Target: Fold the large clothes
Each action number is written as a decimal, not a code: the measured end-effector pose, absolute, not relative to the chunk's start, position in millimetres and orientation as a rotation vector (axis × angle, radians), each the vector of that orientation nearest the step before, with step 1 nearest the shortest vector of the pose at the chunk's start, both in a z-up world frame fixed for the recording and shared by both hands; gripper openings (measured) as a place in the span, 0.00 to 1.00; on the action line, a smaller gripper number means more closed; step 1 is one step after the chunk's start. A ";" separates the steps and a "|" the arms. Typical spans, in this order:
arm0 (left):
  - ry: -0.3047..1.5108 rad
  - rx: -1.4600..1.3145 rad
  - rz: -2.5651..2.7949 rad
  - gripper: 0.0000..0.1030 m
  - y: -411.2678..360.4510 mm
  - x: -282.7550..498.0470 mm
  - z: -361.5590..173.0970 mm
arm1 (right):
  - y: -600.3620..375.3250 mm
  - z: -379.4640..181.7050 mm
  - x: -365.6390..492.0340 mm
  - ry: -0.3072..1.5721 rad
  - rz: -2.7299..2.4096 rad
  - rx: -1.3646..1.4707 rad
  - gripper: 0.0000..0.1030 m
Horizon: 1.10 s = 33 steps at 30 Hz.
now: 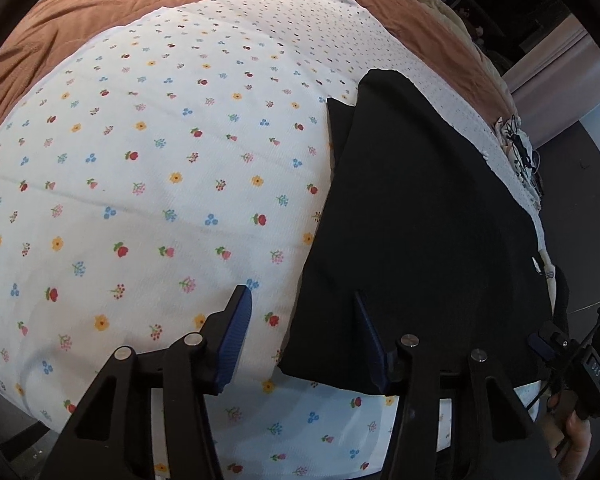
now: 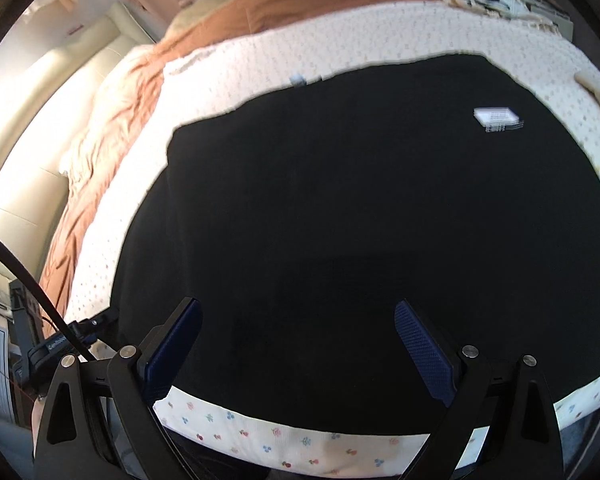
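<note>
My black garment lies flat on the flowered sheet that covers the bed, with a rust-brown blanket bunched beyond the sheet's far edge. In my left wrist view the garment sits on the right side of the sheet, its long axis running from the near edge of the bed away toward the upper right, narrowing to a squared-off far end. A folded layer shows along its left side near that far end, a darker strip lying under the top layer. A small white label rests on the cloth toward the far right in my right wrist view, where the garment fills most of the picture and its near hem runs just inside the sheet's front border.

My left tool hangs over the garment's near left edge: the left finger is above the flowered sheet, the right finger above the black cloth, and the edge passes between them. Its jaws stand partly apart, and the pads do not press on anything that I can see.

My right tool is over the near part of the garment, jaws spread wide, nothing gripped between the blue pads.

A hand shows at the lower right corner of my left view.
</note>
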<state>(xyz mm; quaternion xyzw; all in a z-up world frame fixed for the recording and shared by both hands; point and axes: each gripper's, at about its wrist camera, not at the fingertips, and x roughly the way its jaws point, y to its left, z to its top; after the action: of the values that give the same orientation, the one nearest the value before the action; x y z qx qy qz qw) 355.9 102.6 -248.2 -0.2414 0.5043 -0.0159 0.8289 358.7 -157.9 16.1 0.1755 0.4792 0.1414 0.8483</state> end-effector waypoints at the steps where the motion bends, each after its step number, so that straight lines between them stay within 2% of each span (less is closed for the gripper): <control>1: 1.076 -0.494 -0.028 0.51 101.0 354.9 -248.2 | -155.7 15.4 359.7 1.020 0.291 0.365 0.94; 4: 1.083 -0.468 -0.025 0.51 99.6 348.3 -248.3 | -152.2 13.1 359.0 1.037 0.289 0.339 0.94; 10: 1.061 -0.645 -0.100 0.51 116.0 333.4 -243.6 | -146.9 5.5 366.8 1.060 0.282 0.288 0.94; 13: 1.074 -0.735 -0.111 0.51 122.9 327.1 -244.5 | -144.8 -1.9 377.9 1.069 0.256 0.259 0.81; 15: 1.063 -0.789 -0.134 0.53 125.7 324.3 -244.2 | -145.5 -4.2 386.7 1.066 0.245 0.250 0.78; 16: 1.061 -0.812 -0.152 0.62 125.8 323.4 -243.8 | -145.2 -4.6 390.4 1.064 0.244 0.247 0.77; 17: 1.061 -0.825 -0.164 0.77 125.0 322.2 -243.3 | -145.6 -5.5 394.1 1.062 0.242 0.245 0.77; 19: 1.061 -0.846 -0.193 0.84 121.3 322.4 -242.7 | -145.6 -7.2 397.2 1.058 0.243 0.243 0.77; 25: 1.088 -0.934 -0.204 0.84 119.4 323.9 -253.6 | -149.0 -10.8 399.9 1.046 0.269 0.277 0.77; 27: 1.071 -0.963 -0.205 0.84 122.6 321.8 -254.7 | -154.7 -6.5 396.3 1.046 0.267 0.294 0.73; 29: 1.058 -0.983 -0.203 0.84 124.4 320.2 -255.2 | -159.2 -8.4 395.3 1.044 0.260 0.299 0.61; 31: 1.047 -0.997 -0.217 0.84 123.6 321.6 -256.3 | -162.9 -11.6 395.1 1.042 0.261 0.311 0.58; 33: 1.048 -0.997 -0.216 0.80 121.0 326.1 -259.0 | -162.6 -14.4 396.5 1.042 0.256 0.310 0.57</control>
<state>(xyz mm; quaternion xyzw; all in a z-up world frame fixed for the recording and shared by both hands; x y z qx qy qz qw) 326.1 121.0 -259.0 -0.4551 0.4785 -0.0987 0.7445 396.5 -162.6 -14.4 0.1471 0.4942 0.1216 0.8482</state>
